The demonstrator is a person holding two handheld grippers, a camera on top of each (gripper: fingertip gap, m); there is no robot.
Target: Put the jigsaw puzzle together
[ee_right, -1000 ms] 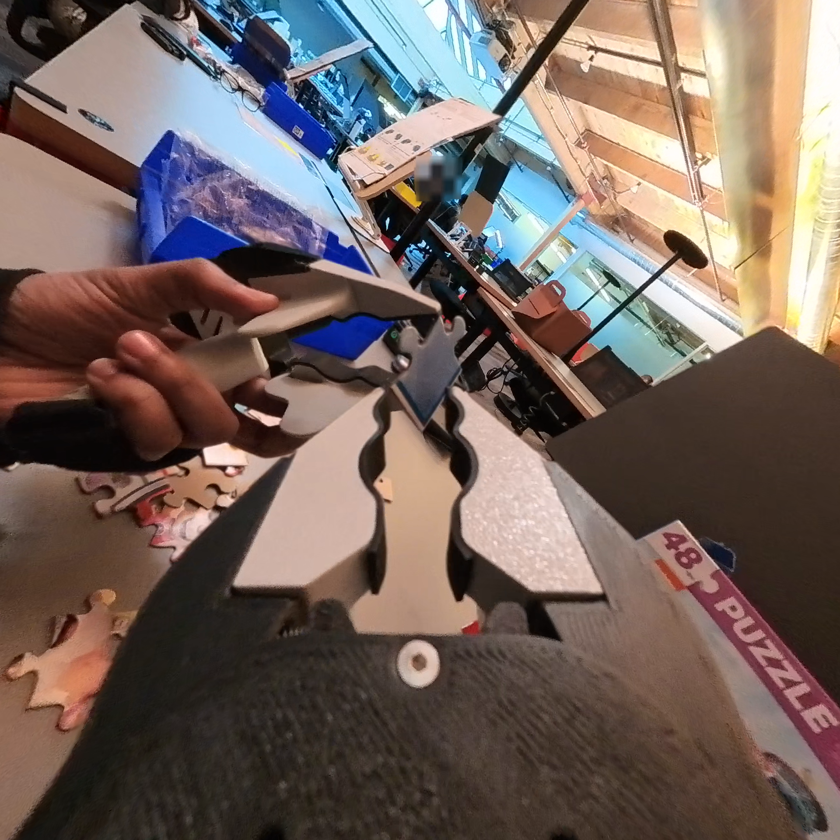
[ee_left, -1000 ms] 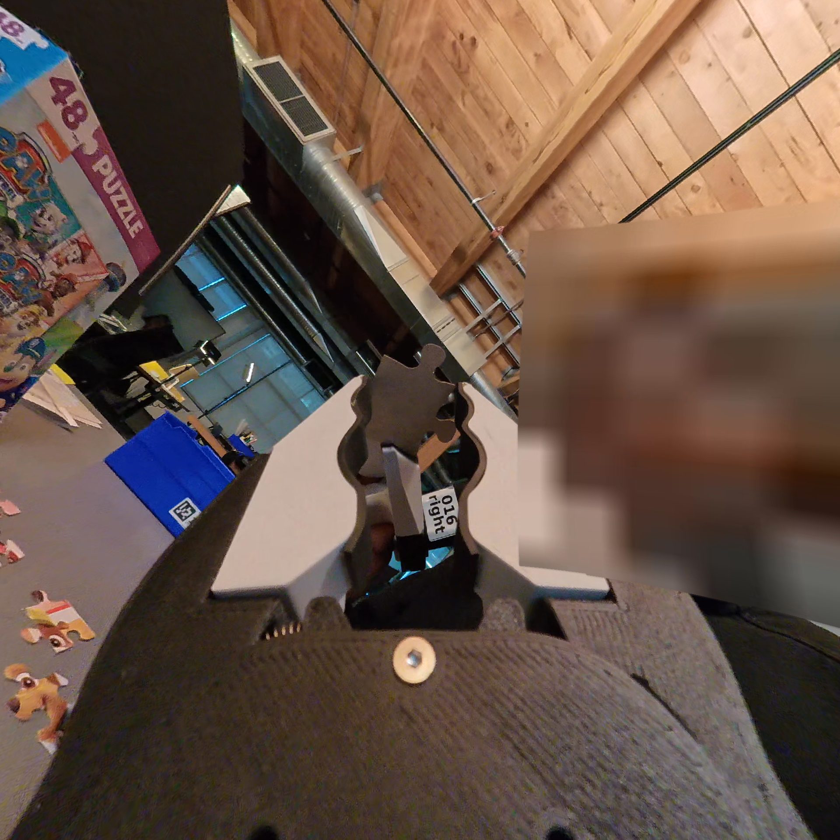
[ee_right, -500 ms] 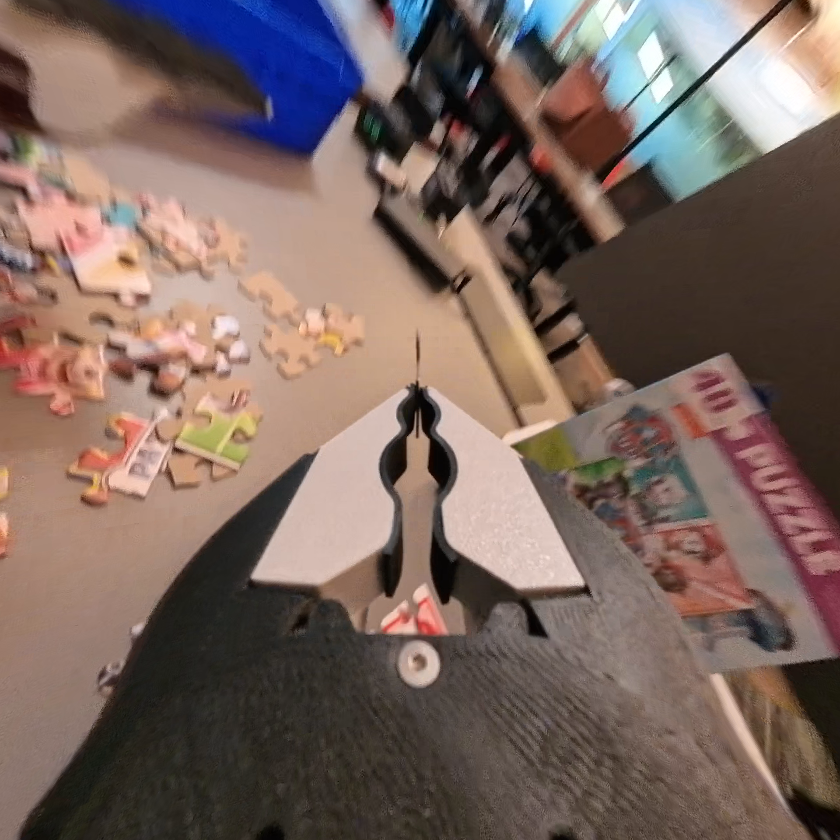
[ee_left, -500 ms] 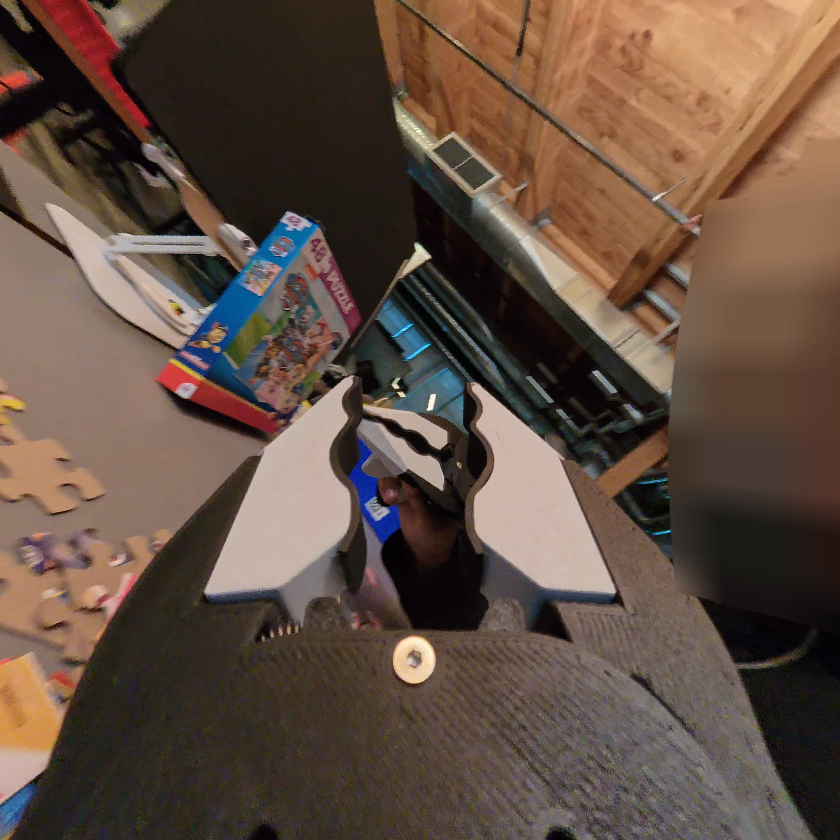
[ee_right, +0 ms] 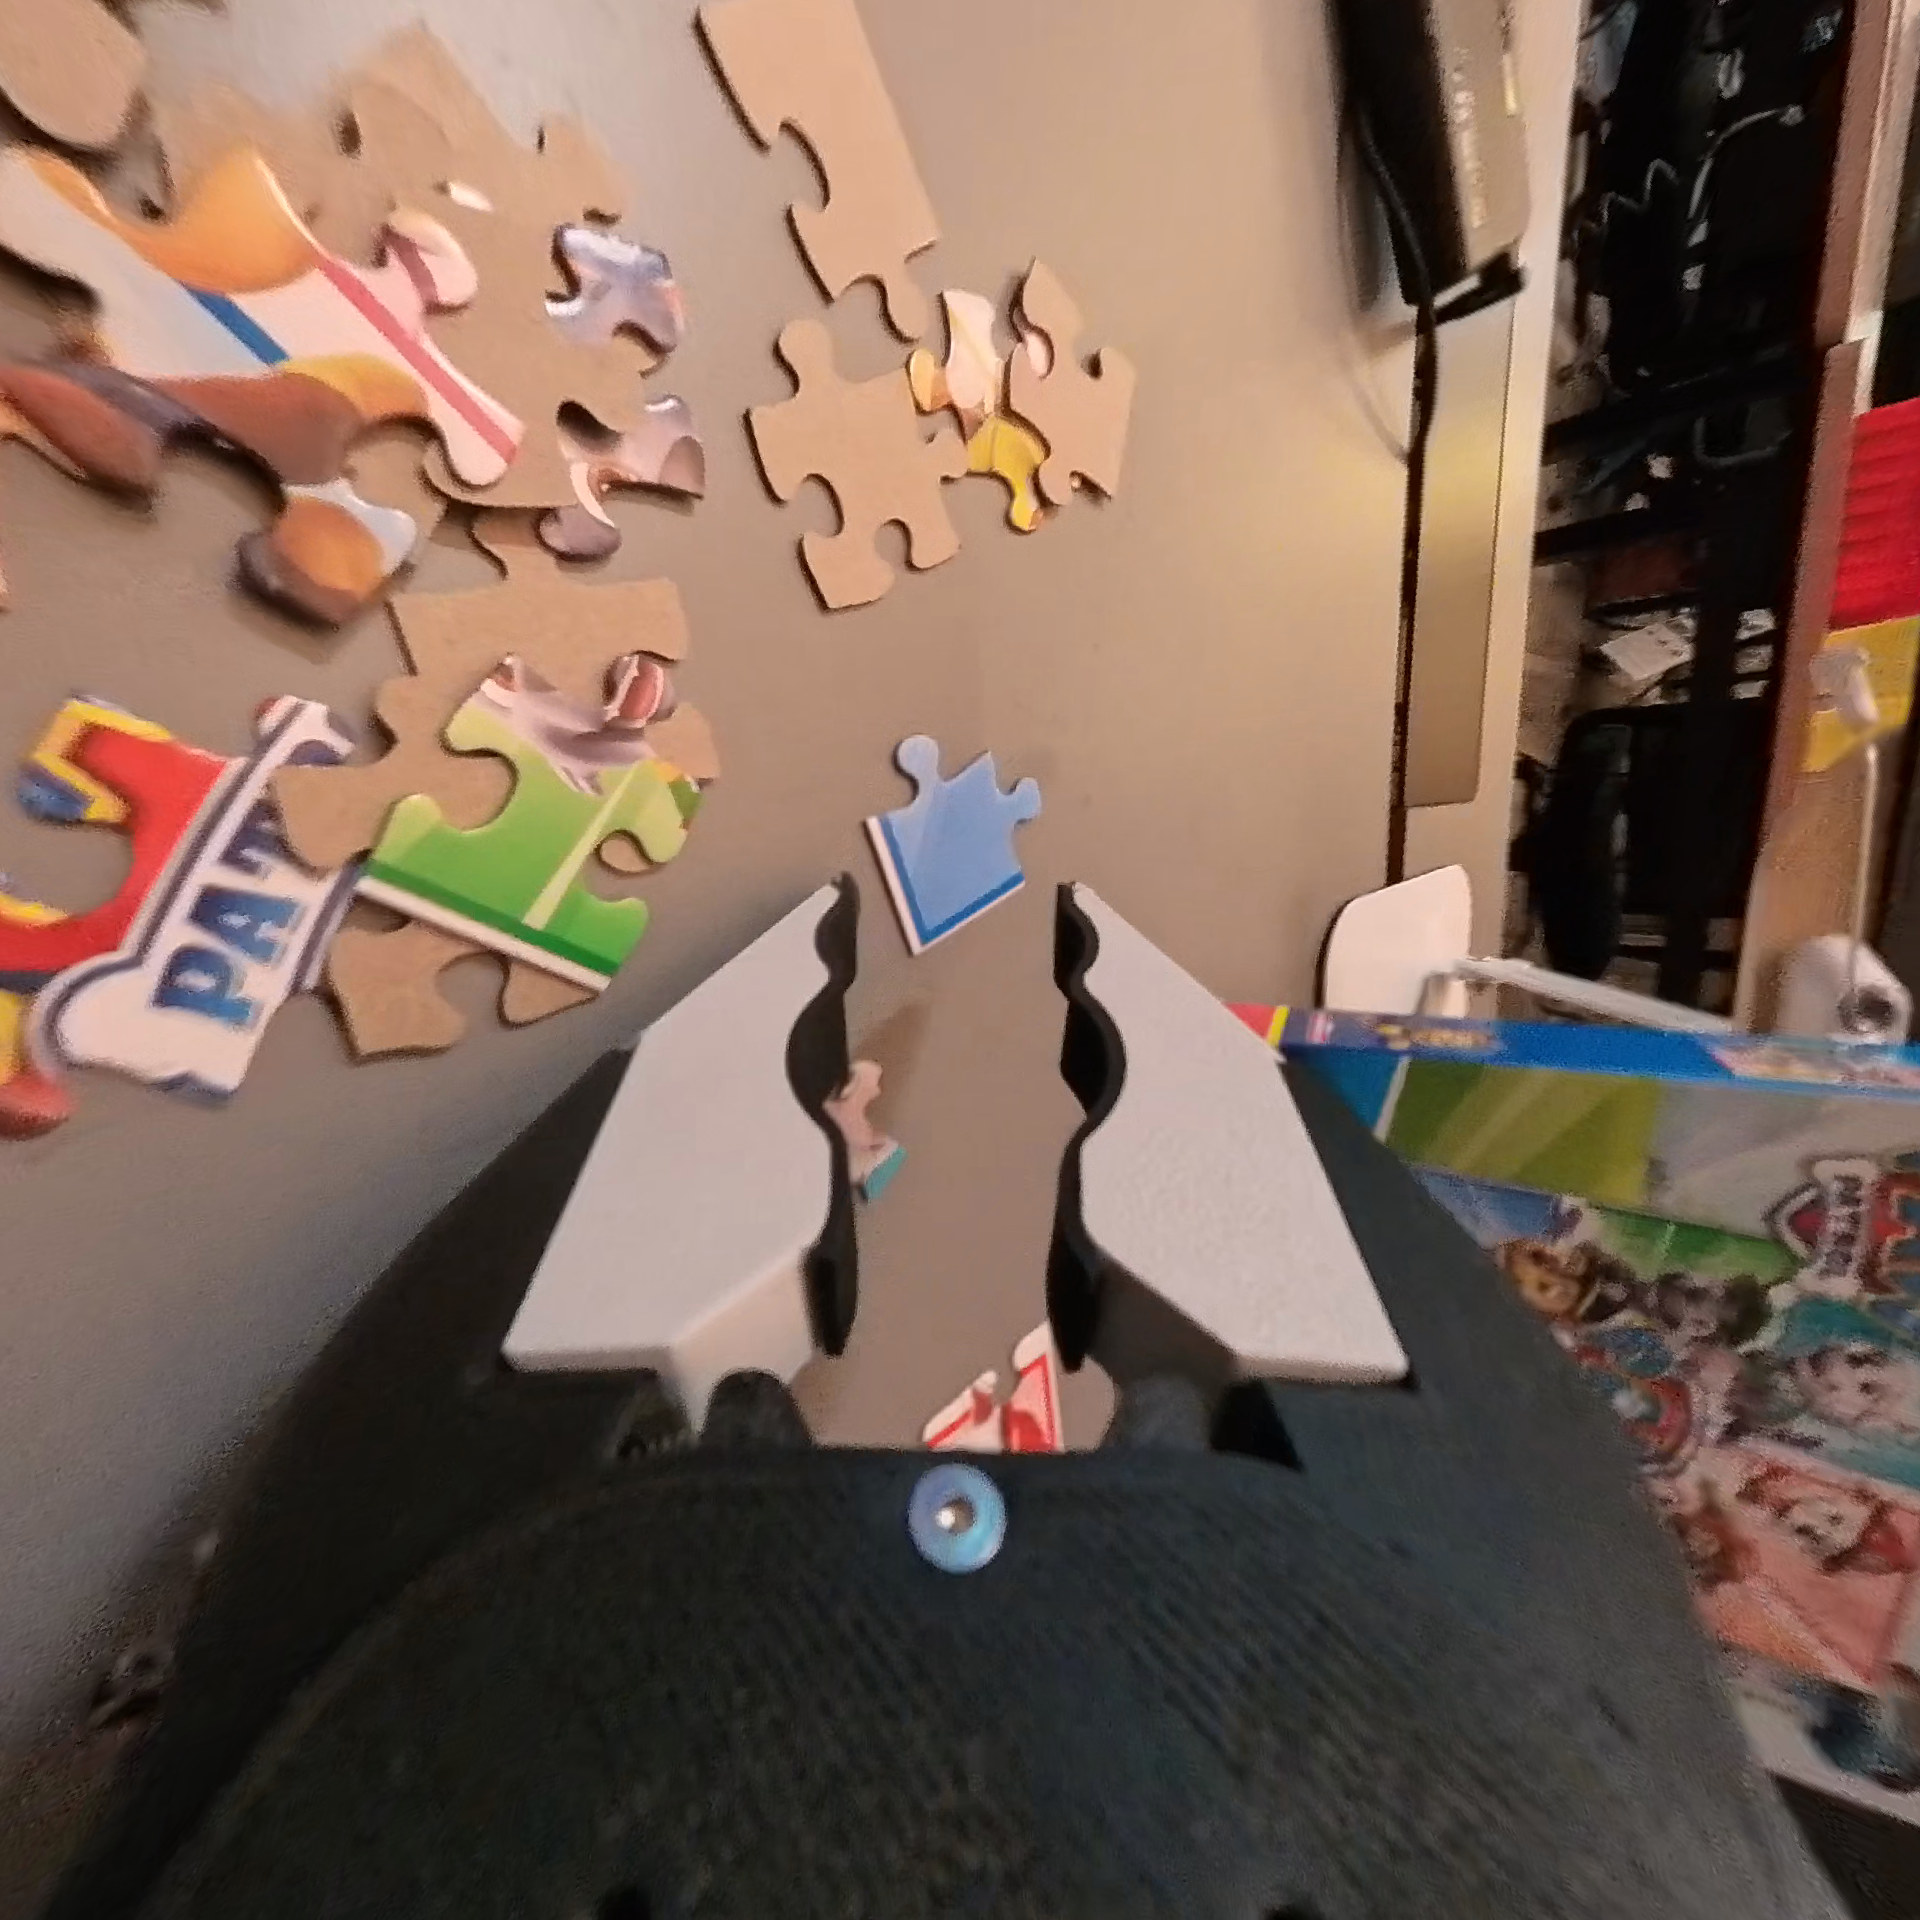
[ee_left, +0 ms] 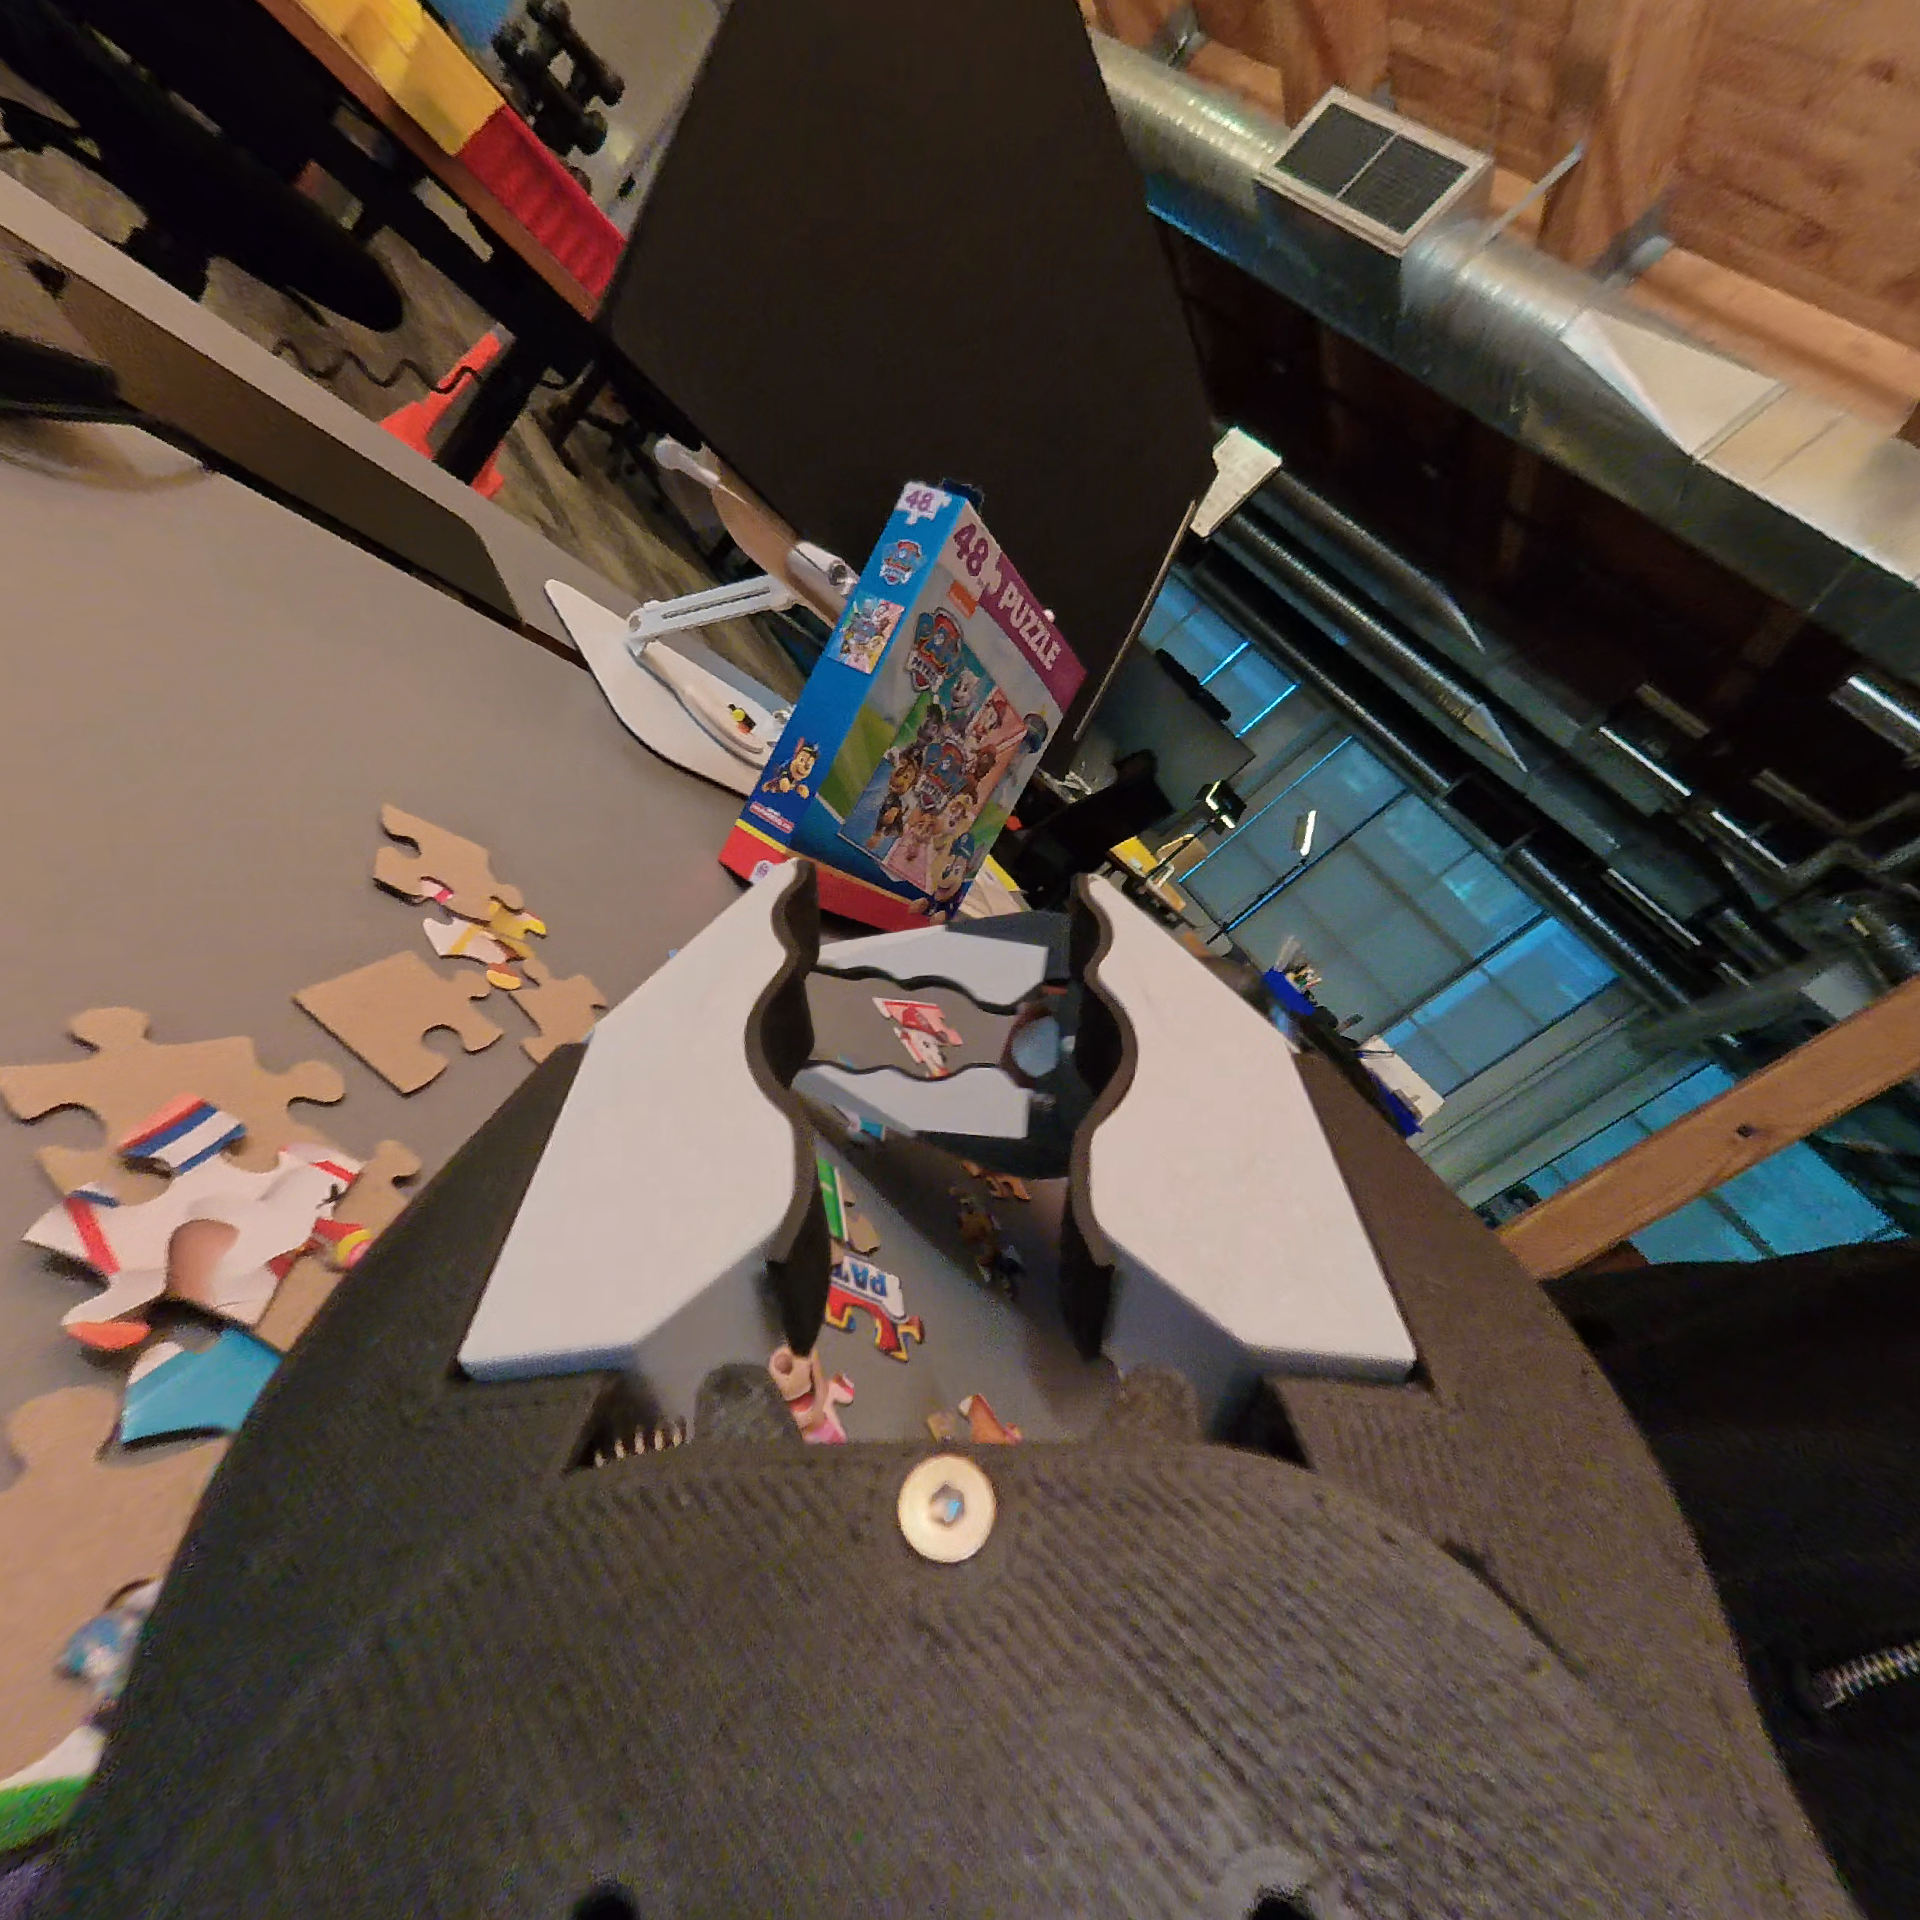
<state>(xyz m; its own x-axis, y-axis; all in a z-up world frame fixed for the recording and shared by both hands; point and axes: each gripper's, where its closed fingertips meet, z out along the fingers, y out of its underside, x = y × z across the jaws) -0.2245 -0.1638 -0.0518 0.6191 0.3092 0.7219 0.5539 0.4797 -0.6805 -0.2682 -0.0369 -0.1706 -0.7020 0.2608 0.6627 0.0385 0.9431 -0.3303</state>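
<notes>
My right gripper [ee_right: 956, 894] is open over the grey table [ee_right: 1195, 520]. A blue puzzle piece [ee_right: 951, 842] lies face up on the table just beyond its fingertips, and neither pad touches it. My left gripper [ee_left: 940, 904] is open and empty, held above the table. Between the left gripper's fingers I see the right gripper [ee_left: 914, 1029] farther off, its jaws apart, with a red and white piece [ee_left: 920, 1029] on the table showing through the gap.
Several loose puzzle pieces, some face down, lie at the left [ee_left: 208, 1226] [ee_right: 530, 831]. The puzzle box [ee_left: 914, 717] [ee_right: 1662, 1247] stands against a black board [ee_left: 904, 312] beside a white lamp base [ee_left: 665, 707]. The table's far edge [ee_right: 1397, 520] is close. Some 20 cm of space lies between my two pairs of fingers.
My right gripper swung down to the table shut on the blue piece, then opened and let it go. My left gripper stayed open and tilted down from the ceiling toward the table.
</notes>
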